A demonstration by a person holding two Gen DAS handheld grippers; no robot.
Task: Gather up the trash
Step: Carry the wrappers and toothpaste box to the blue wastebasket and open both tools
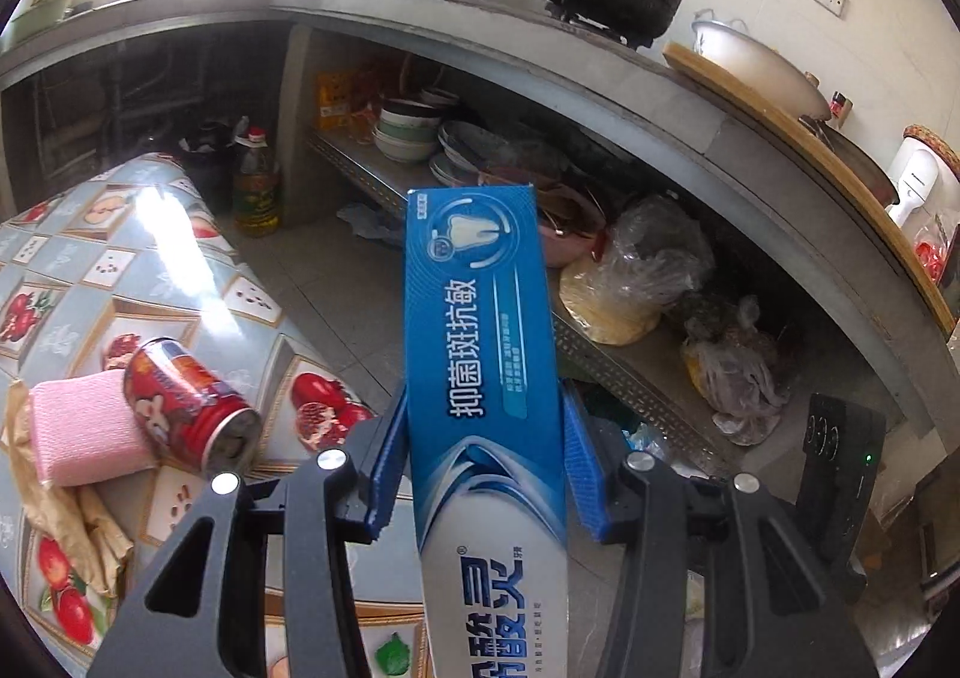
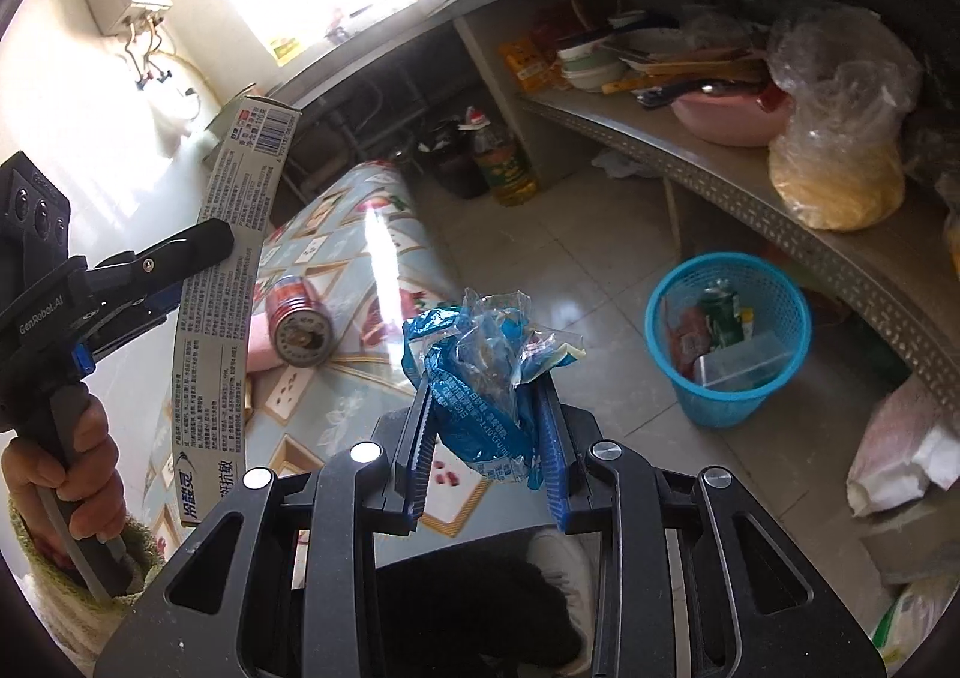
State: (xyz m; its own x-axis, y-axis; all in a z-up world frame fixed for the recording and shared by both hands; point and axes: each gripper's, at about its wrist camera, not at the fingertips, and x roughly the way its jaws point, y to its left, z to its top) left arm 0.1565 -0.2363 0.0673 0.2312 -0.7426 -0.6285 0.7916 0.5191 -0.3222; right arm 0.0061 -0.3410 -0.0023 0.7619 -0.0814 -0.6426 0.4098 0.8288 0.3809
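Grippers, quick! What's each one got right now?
Left gripper: closed on the toothpaste box.
Right gripper: closed on the crumpled blue wrapper.

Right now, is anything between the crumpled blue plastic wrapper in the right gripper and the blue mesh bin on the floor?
Nothing visible: bare tiled floor separates the crumpled blue plastic wrapper from the blue mesh bin, whose mouth is open.

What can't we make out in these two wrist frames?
- Toothpaste box, left wrist view: near end cut off by the bottom edge; open or sealed unknown.
- Blue basket, right wrist view: lower contents hidden by its wall and a clear plastic box.
- Red can: label too small and distorted to read.
- Crumpled blue wrapper: print partly hidden by the right gripper's fingers.
- Window area: overexposed in both views.
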